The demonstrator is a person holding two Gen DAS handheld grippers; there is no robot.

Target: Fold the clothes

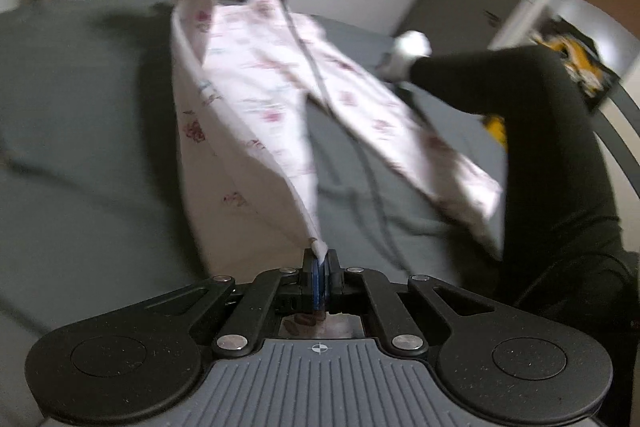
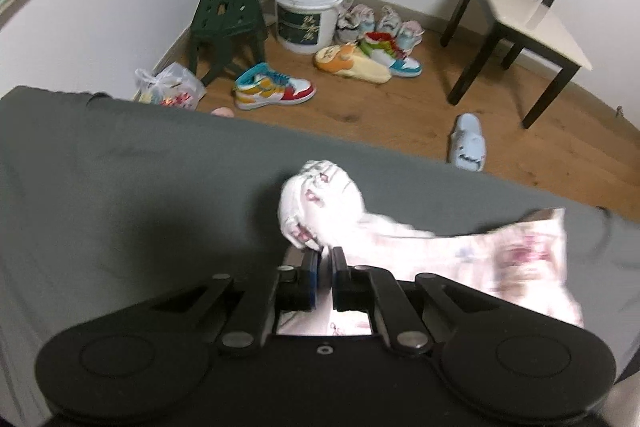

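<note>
Left claw [image 1: 320, 259] pressed together, pinching corner of floral garment [image 1: 256, 99]. Right claw [image 2: 325, 259] clamped on bunched far end of same cloth, raised. Garment stretched in air between them above grey bed [image 2: 120, 187], one leg dangling loose. Motion blur suggests fast swing. Risks: thin corner bite slipping from left claw; dangling leg folding under crooked; cable [image 1: 316, 75] beside cloth snagging it.

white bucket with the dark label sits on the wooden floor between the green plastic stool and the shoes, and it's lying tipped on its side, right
Not quite: the white bucket with the dark label stands upright, open top up, as the right wrist view shows. It does sit on the wooden floor between the green plastic stool and the shoes.
</note>
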